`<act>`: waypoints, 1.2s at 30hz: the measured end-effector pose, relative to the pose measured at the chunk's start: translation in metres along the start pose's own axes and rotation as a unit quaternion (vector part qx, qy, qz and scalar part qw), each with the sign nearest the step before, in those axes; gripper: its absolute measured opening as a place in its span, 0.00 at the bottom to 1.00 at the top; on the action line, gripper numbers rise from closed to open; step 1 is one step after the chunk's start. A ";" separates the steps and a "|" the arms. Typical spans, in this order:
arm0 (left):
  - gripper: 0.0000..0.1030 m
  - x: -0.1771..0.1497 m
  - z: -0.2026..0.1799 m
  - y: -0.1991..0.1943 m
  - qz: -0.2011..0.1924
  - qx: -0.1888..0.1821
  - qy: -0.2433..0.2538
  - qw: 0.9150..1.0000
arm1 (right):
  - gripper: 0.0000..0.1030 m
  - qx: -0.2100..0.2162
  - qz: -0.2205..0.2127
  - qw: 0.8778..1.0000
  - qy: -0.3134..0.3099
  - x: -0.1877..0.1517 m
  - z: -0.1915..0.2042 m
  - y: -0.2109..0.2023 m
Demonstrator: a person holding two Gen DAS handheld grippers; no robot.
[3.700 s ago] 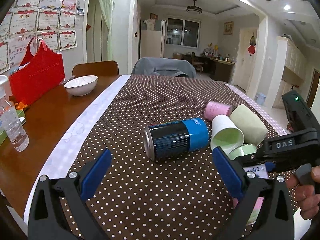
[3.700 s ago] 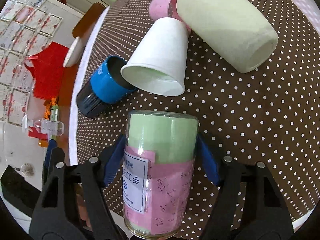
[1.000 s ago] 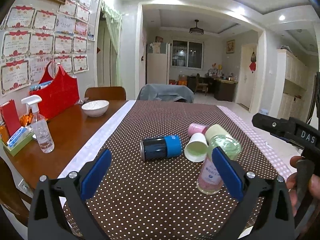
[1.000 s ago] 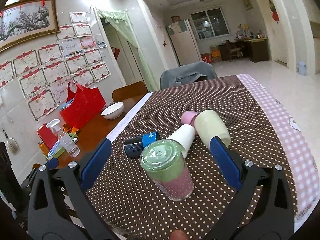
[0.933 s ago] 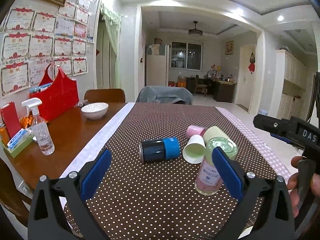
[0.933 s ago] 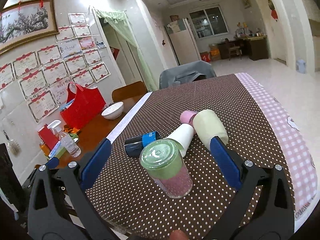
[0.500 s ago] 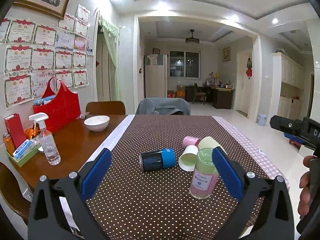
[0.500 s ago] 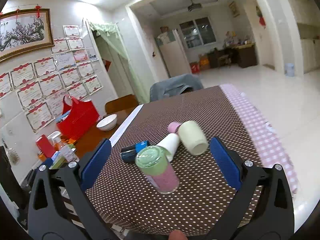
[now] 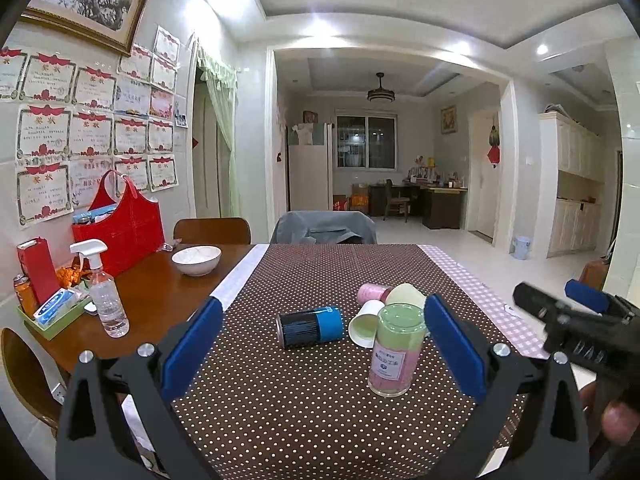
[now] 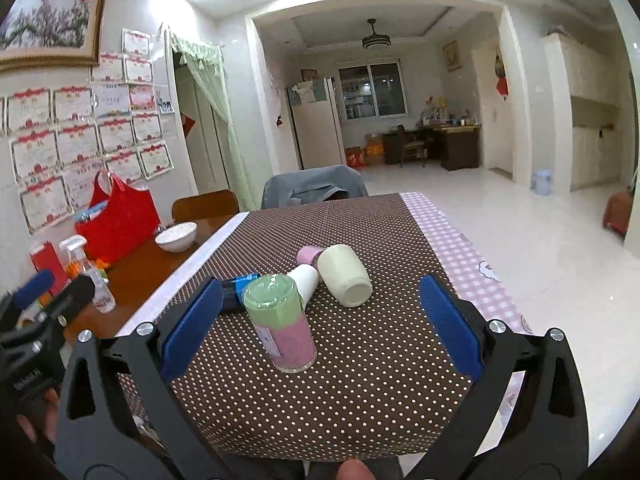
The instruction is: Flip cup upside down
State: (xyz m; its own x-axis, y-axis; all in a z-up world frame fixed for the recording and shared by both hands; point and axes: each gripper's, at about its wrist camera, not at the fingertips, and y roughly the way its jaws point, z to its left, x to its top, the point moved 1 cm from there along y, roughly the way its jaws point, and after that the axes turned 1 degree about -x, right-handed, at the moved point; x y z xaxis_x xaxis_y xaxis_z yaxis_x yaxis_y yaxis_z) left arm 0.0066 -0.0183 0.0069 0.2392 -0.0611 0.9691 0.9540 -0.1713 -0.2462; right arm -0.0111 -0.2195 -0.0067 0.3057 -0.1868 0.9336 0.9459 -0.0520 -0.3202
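**Clear cup standing rim-down on the dotted cloth, both grippers held back with fingers wide**

The clear cup [image 9: 395,350], filled green above and pink below and carrying a white label, is standing upside down on the brown dotted tablecloth [image 9: 304,408], its rim against the cloth and its flat base facing up. In the left wrist view it is sitting at about 4 o'clock from the frame centre, just inside the right blue finger; in the right wrist view the same cup [image 10: 280,322] is sitting just below centre, leaning a little in the fisheye.

The left gripper [image 9: 322,342] is hovering short of the cup with its fingers [image 9: 191,348] spread wide, holding nothing. The right gripper [image 10: 318,326] is likewise hanging back with its fingers [image 10: 448,326] wide and apart from the cup.

At 12 o'clock from the clear cup, a white paper cup [image 9: 365,327] is lying on its side, mouth toward the camera, just beside it. A cream cup [image 10: 345,280] and a pink cup [image 10: 307,255] are lying touching behind that. At 9 o'clock, a blue and black can [image 9: 310,326] is lying on its side.

Well apart at 10 o'clock, on the bare wooden table [image 9: 148,304], a white bowl [image 9: 196,260], a spray bottle [image 9: 103,292] and a red bag [image 9: 118,230] are sitting.
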 end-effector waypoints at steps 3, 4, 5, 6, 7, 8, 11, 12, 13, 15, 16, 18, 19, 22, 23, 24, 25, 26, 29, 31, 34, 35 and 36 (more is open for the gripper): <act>0.96 0.000 0.002 -0.003 0.000 0.003 -0.001 1.000 | 0.94 -0.009 0.000 1.000 -0.014 -0.005 0.008 -0.001; 0.96 -0.001 0.002 -0.003 0.001 0.004 -0.002 1.000 | 0.94 -0.008 0.000 1.000 -0.015 -0.006 0.009 -0.002; 0.96 -0.001 0.003 -0.004 0.001 0.004 -0.003 1.000 | 0.94 -0.008 0.000 1.000 -0.016 -0.006 0.011 -0.003; 0.96 -0.001 0.004 -0.005 0.001 0.005 -0.004 1.000 | 0.94 -0.009 -0.001 1.000 -0.018 -0.007 0.013 -0.004; 0.96 -0.001 0.005 -0.006 0.001 0.006 -0.005 1.000 | 0.94 -0.010 -0.002 1.000 -0.021 -0.008 0.014 -0.005; 0.96 -0.001 0.005 -0.007 0.000 0.006 -0.006 1.000 | 0.94 -0.011 -0.003 1.000 -0.023 -0.008 0.015 -0.005; 0.96 -0.002 0.007 -0.010 -0.001 0.007 -0.008 1.000 | 0.94 -0.010 -0.006 1.000 -0.026 -0.007 0.020 -0.008; 0.96 -0.003 0.007 -0.012 -0.002 0.007 -0.009 1.000 | 0.94 -0.011 -0.008 1.000 -0.028 -0.007 0.021 -0.009; 0.96 -0.003 0.008 -0.013 -0.002 0.007 -0.009 1.000 | 0.94 -0.011 -0.009 0.999 -0.029 -0.007 0.022 -0.010; 0.96 -0.003 0.008 -0.014 -0.002 0.008 -0.010 1.000 | 0.94 -0.010 -0.012 0.999 -0.032 -0.007 0.024 -0.012; 0.96 -0.003 0.008 -0.015 -0.002 0.008 -0.010 1.000 | 0.94 -0.010 -0.013 0.999 -0.033 -0.006 0.025 -0.013; 0.96 -0.004 0.009 -0.016 -0.003 0.009 -0.011 1.000 | 0.94 -0.010 -0.015 0.999 -0.035 -0.006 0.027 -0.014; 0.96 -0.004 0.009 -0.017 -0.004 0.009 -0.011 1.000 | 0.94 -0.009 -0.016 0.999 -0.036 -0.006 0.027 -0.015; 0.96 -0.004 0.008 -0.020 -0.006 0.008 -0.010 1.000 | 0.94 -0.008 -0.017 0.999 -0.038 -0.006 0.029 -0.016; 0.96 -0.004 0.007 -0.020 -0.006 0.008 -0.009 1.000 | 0.94 -0.007 -0.017 0.999 -0.038 -0.006 0.030 -0.016; 0.96 -0.004 0.007 -0.020 -0.006 0.008 -0.008 1.000 | 0.94 -0.008 -0.018 0.999 -0.038 -0.006 0.030 -0.017; 0.96 -0.004 0.006 -0.020 -0.006 0.008 -0.007 1.000 | 0.94 -0.009 -0.019 0.999 -0.038 -0.006 0.030 -0.016; 0.96 -0.004 0.006 -0.020 -0.006 0.007 -0.007 1.000 | 0.94 -0.009 -0.020 0.999 -0.038 -0.007 0.029 -0.017; 0.96 -0.005 0.005 -0.021 -0.006 0.007 -0.006 1.000 | 0.94 -0.009 -0.020 0.999 -0.036 -0.006 0.028 -0.018; 0.96 -0.005 0.005 -0.021 -0.006 0.007 -0.007 1.000 | 0.94 -0.009 -0.021 0.999 -0.036 -0.006 0.028 -0.019; 0.96 -0.005 0.005 -0.021 -0.007 0.007 -0.008 1.000 | 0.94 -0.009 -0.021 0.999 -0.036 -0.006 0.028 -0.019; 0.96 -0.005 0.006 -0.022 -0.008 0.008 -0.009 1.000 | 0.94 -0.009 -0.022 0.999 -0.036 -0.007 0.029 -0.019; 0.96 -0.005 0.006 -0.023 -0.009 0.008 -0.010 1.000 | 0.94 -0.010 -0.022 0.999 -0.036 -0.006 0.029 -0.019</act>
State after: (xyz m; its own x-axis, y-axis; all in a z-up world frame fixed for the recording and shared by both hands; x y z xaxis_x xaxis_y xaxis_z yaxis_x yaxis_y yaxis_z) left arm -0.0151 -0.0083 0.0082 0.2260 -0.0392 0.9733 0.9606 -0.1568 -0.2293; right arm -0.0281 -0.1893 -0.0020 0.2711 -0.1119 0.9560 0.9567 -0.0785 -0.2805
